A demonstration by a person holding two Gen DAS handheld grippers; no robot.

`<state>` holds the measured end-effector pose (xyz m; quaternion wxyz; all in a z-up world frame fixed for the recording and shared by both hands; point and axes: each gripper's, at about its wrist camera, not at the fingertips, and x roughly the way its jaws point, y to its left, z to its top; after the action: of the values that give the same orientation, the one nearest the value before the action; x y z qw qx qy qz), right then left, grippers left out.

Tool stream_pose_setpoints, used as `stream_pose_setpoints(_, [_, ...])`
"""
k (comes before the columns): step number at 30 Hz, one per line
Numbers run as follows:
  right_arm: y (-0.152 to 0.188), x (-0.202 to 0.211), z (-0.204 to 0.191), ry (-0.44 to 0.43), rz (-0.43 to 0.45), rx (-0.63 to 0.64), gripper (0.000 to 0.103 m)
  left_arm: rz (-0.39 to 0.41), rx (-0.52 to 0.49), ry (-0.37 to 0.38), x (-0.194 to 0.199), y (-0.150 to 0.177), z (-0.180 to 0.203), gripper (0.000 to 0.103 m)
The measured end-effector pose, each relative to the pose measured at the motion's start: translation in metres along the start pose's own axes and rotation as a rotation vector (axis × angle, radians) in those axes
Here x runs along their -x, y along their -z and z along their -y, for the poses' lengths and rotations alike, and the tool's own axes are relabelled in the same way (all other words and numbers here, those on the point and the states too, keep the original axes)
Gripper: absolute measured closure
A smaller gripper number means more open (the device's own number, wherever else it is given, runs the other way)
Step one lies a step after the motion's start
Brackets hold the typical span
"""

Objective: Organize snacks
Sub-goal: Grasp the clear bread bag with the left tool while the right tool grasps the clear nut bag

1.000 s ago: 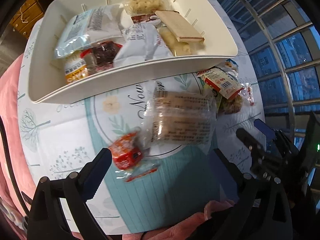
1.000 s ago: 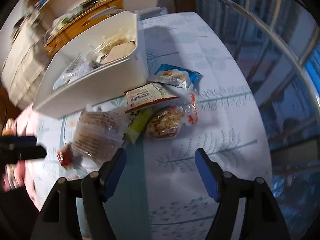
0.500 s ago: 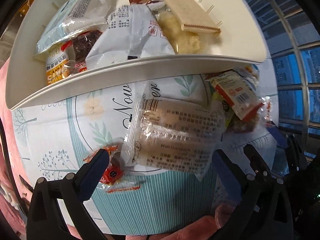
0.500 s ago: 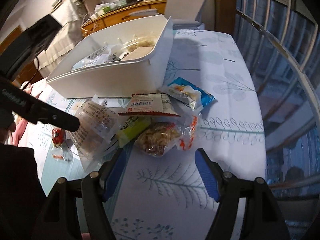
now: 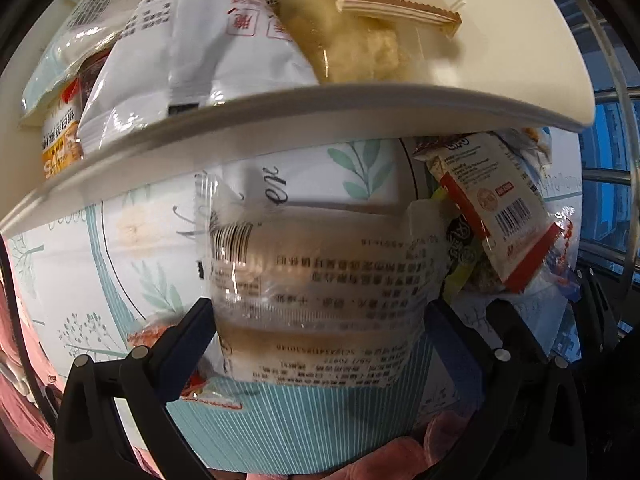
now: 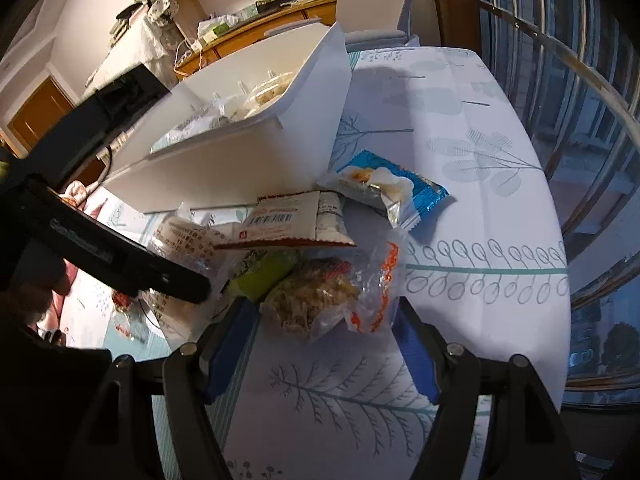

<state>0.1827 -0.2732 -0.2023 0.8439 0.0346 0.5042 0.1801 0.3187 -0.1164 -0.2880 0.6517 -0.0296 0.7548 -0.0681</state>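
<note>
A white bin [image 5: 280, 108] holds several snack packs; it also shows in the right wrist view [image 6: 240, 160]. My left gripper [image 5: 320, 332] is open, its fingers on either side of a clear pack with printed text [image 5: 320, 280] lying on the table. My right gripper [image 6: 320, 344] is open just in front of a clear bag of brown crunchy snack [image 6: 320, 300]. A red-and-white pack [image 6: 292, 224], a green pack [image 6: 264, 272] and a blue pack [image 6: 384, 188] lie beside the bin. A small red pack [image 5: 144, 336] is partly hidden behind my left finger.
The table has a white and teal leaf-print cloth [image 6: 460, 240]. A window with metal bars [image 6: 580, 80] runs along the right edge. A wooden counter and shelves [image 6: 260, 12] stand beyond the bin. Pink fabric [image 5: 16, 360] lies at the table's near left edge.
My left gripper has moved forward until its open fingers straddle the clear printed pack. My right gripper has moved closer to the brown snack bag. Both stayed open.
</note>
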Motion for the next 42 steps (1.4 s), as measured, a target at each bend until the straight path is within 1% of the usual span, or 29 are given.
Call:
stream_pose_setpoints(2, [0.0,-0.004,0.002,-0.019,-0.009,-0.016,0.032,0.006,0.001,0.006,0.001,-0.005,0.0,0.0])
stream_pose_setpoints(5, [0.0,-0.007,0.004,-0.046,-0.011,-0.031,0.036,0.007,0.017,0.026,-0.001,-0.012,0.0,0.0])
stream_pose_setpoints(8, [-0.003,-0.01,0.004,-0.057,-0.006,-0.026,0.045,0.009,0.031,0.043,-0.002,-0.019,-0.003,0.0])
stream_pose_setpoints(10, [-0.004,-0.012,0.003,-0.085,-0.012,-0.023,0.053,0.019,0.035,0.052,-0.002,-0.02,-0.006,0.0])
stream_pose_setpoints(12, [-0.004,-0.013,0.0,-0.09,-0.014,-0.018,0.057,0.03,0.043,0.054,-0.003,-0.017,-0.012,0.0])
stream_pose_setpoints(15, [-0.004,-0.012,0.001,-0.095,-0.017,-0.018,0.058,0.041,0.048,0.05,-0.003,-0.013,-0.016,0.001])
stream_pose_setpoints(18, [-0.002,-0.009,0.004,-0.106,-0.019,-0.027,0.06,0.057,0.062,0.057,0.003,-0.011,-0.014,0.008])
stream_pose_setpoints(20, [-0.001,-0.007,0.006,-0.109,-0.023,-0.028,0.062,0.074,0.083,0.063,0.005,-0.008,-0.018,0.017])
stream_pose_setpoints(24, [-0.002,-0.005,0.007,-0.098,-0.024,-0.032,0.063,0.093,0.084,0.05,0.01,-0.005,-0.021,0.024])
stream_pose_setpoints(26, [-0.002,-0.002,0.008,-0.093,-0.024,-0.033,0.064,0.106,0.082,0.042,0.013,0.004,-0.025,0.027])
stream_pose_setpoints(27, [-0.002,-0.001,0.009,-0.095,-0.021,-0.035,0.068,0.111,0.081,0.038,0.012,0.007,-0.025,0.028])
stream_pose_setpoints(28, [-0.002,0.001,0.009,-0.093,-0.017,-0.038,0.069,0.116,0.08,0.035,0.014,0.008,-0.025,0.029])
stream_pose_setpoints(32, [-0.002,0.009,0.01,-0.062,-0.01,-0.036,0.07,0.123,0.069,0.024,0.019,0.016,-0.018,0.032])
stream_pose_setpoints(37, [-0.001,0.022,0.009,-0.04,0.002,-0.034,0.07,0.104,0.047,0.022,0.028,0.032,-0.028,0.033])
stream_pose_setpoints(42, [-0.001,0.033,0.005,-0.03,0.009,-0.022,0.07,0.131,0.014,0.03,0.043,0.046,-0.031,0.033])
